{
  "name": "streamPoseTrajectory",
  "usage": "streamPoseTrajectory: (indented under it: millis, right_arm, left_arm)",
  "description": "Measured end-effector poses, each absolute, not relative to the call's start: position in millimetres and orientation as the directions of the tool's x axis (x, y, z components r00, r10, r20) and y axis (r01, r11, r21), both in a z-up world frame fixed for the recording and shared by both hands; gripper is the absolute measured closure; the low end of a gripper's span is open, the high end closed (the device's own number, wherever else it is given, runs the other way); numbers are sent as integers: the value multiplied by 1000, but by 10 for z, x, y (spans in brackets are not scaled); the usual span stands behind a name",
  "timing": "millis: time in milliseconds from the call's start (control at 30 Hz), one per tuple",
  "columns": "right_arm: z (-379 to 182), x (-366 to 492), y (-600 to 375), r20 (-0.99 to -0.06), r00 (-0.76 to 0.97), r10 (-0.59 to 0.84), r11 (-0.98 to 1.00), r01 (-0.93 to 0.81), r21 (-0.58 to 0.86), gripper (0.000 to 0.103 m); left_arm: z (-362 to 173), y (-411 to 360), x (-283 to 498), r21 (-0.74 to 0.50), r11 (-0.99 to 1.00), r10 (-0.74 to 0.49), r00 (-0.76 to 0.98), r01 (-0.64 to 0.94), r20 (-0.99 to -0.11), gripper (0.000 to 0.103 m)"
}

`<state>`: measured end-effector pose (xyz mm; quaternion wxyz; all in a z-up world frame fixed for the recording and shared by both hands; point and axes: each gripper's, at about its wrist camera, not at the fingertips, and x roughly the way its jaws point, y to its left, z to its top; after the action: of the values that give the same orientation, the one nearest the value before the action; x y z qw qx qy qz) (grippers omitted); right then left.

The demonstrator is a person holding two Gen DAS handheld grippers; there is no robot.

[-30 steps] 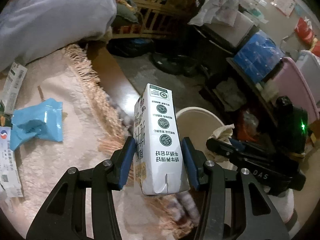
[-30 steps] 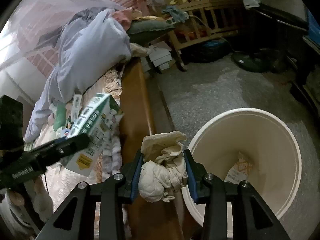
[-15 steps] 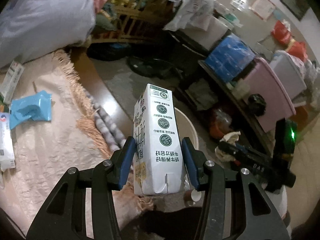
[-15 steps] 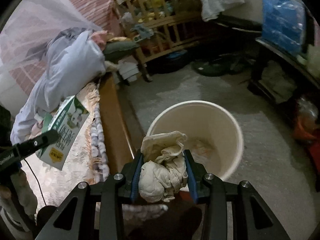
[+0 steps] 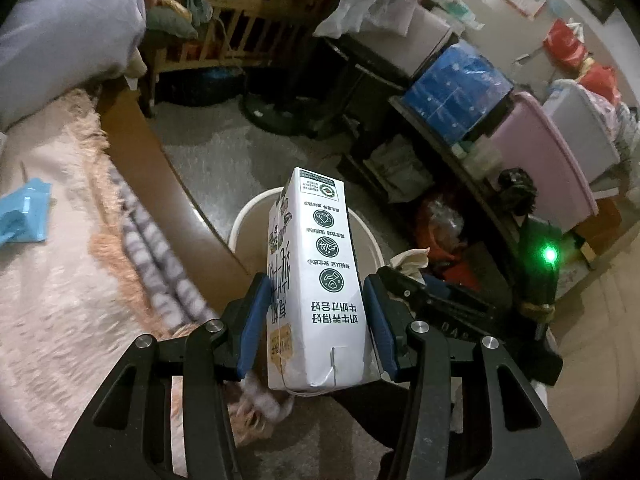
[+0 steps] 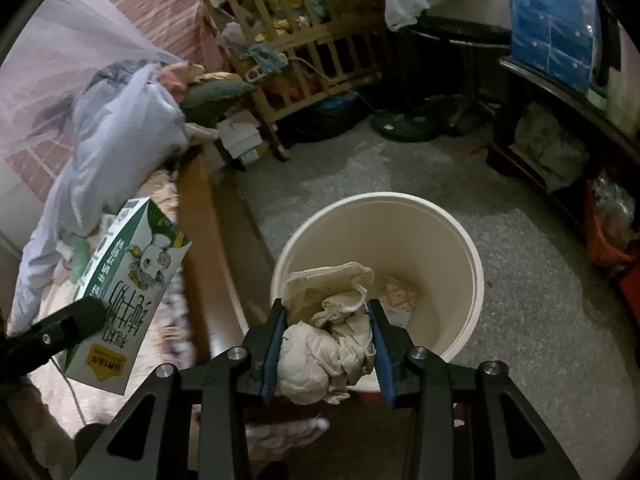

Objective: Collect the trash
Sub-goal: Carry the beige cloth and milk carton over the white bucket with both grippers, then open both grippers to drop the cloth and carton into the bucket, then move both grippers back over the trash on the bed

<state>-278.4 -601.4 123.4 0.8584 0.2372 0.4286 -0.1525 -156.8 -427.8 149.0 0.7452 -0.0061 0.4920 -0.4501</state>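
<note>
On the left we see a fringed, fuzzy pink blanket [image 5: 52, 264]. Our left gripper [image 5: 316, 320] clamps a tall, glossy milk carton [image 5: 320, 292], now over the round cream bucket [image 6: 460, 236] rather than the blanket. Our right gripper [image 6: 326, 350] pinches crumpled off-white tissue [image 6: 328, 336], now above the bucket's mouth instead of beside it.

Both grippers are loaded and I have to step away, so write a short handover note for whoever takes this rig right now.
Left gripper: shut on the milk carton, near the bucket.
Right gripper: shut on the crumpled tissue, at the bucket's near rim.
Done: one wrapper already lies in the bucket.
Left: drop the tissue and carton in, then fetch the blue wrapper from the bed cover.
</note>
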Motion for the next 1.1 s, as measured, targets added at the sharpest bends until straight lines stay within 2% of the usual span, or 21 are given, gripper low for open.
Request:
streamPoseTrajectory:
  millis: [233,367,400,467,533,700,900,1100]
  right_arm:
    - [935,-2603,-6274,-805,592,-48,852,445,277,66]
    - [802,-2576,-6391,-801,596,-53,843,457,285,64]
    - [785,-2574,-6413,-800,598,-54,840,460,287,60]
    - [764,-2585,-6452,-793,605,-64,834,469,291,40]
    - [748,-2618,-6511,-788,611,-74,815,492,305,28]
    - [727,-2673,-6550,-787,615,-51,789,508,345,28]
    - [853,-2640,-6221,-776,629,-42,829,456,324,28]
    - [1114,-2575,-5742,-748,662,-41,876,383,292,28]
  left_arm:
    - [1192,-4728,-1378,-435,628,-640,111,646,-760,57]
    - [1070,-4877,-1263,-485,615,-664,76,622,-744,56]
    - [1052,-4896,-1248,-495,609,-670,67,620,-740,55]
    - [1027,-4926,-1209,-500,603,-675,64,622,-735,47]
    - [1011,-4918,-1180,-506,606,-678,65,614,-732,43]
    - [1049,-4805,-1190,-464,630,-647,92,623,-757,43]
    - [1208,-4443,-1311,-320,673,-586,217,667,-781,43]
    - [1414,-3870,-1334,-203,725,-539,359,658,-762,43]
